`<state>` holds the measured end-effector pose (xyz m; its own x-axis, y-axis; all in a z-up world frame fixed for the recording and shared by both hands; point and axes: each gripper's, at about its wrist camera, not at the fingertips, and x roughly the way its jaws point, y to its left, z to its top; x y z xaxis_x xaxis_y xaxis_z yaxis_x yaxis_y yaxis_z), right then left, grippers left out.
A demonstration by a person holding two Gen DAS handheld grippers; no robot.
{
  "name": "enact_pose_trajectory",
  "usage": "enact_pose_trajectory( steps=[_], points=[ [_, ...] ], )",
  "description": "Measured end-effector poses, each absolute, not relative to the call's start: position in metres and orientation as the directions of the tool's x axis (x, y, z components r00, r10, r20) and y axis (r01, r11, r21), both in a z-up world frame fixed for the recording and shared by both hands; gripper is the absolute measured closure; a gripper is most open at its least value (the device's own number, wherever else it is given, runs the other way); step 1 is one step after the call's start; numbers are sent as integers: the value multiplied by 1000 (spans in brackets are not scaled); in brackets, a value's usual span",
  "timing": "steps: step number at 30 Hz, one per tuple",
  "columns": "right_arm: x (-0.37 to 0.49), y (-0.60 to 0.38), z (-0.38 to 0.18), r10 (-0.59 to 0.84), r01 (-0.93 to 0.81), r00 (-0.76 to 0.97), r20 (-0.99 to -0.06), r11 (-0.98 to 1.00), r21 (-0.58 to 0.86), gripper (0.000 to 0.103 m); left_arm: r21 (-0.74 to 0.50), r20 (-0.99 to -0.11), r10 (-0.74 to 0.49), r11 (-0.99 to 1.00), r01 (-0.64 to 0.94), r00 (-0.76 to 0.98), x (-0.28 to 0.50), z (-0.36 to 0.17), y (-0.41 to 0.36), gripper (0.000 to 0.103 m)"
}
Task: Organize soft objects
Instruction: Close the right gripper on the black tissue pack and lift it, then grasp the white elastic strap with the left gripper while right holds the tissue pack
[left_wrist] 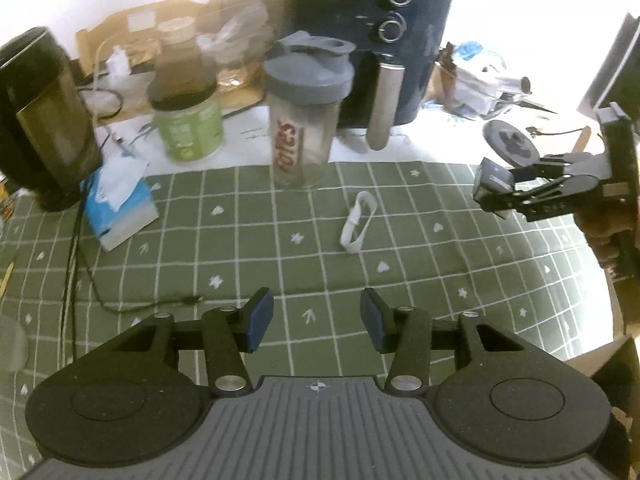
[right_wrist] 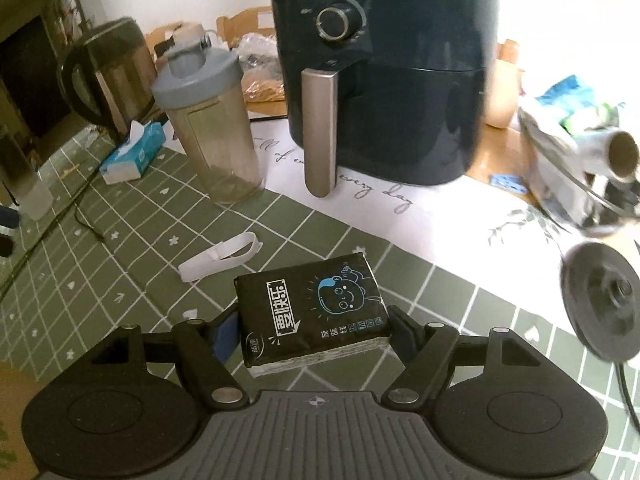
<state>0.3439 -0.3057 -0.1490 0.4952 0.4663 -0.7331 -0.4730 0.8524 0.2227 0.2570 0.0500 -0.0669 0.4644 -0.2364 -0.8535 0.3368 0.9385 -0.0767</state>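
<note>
Right gripper (right_wrist: 314, 330) clamps a black tissue pack (right_wrist: 312, 312) above the green cloth (right_wrist: 120, 264); left gripper (left_wrist: 317, 320) half open, empty, near a white band (left_wrist: 359, 222).

My left wrist view smears the shaker bottle (left_wrist: 306, 120) so its red lettering won't read, and the green jar (left_wrist: 188, 120) label is equally mushy. The kettle (left_wrist: 44, 120) runs off the left edge. In my right wrist view the air fryer (right_wrist: 400, 80) loses its top to the frame, and the tissue pack (right_wrist: 312, 308) hides both pads.
</note>
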Motion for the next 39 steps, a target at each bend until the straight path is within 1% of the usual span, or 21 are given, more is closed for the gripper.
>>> enact_pose_trajectory(
  steps=[10,15,23,27,39],
  points=[
    [304,-338,-126,460,-396,540,-705,878,269,26,-74,-835,-286,904,420,470,277,-81,24,56],
    [288,-349,-116,446,-368,557,-701,889,273,26,-45,-825,-294,885,463,483,288,-88,9,56],
    [263,-366,-110,427,-295,581,-693,904,310,26,-7,-821,-314,841,541,477,306,-121,-15,56],
    [248,-371,-107,416,-263,594,-688,909,323,26,14,-834,-294,835,550,467,320,-145,-24,56],
    [207,-387,-101,361,-161,633,-684,926,341,26,22,-893,-243,817,576,378,359,-199,-41,56]
  ],
)
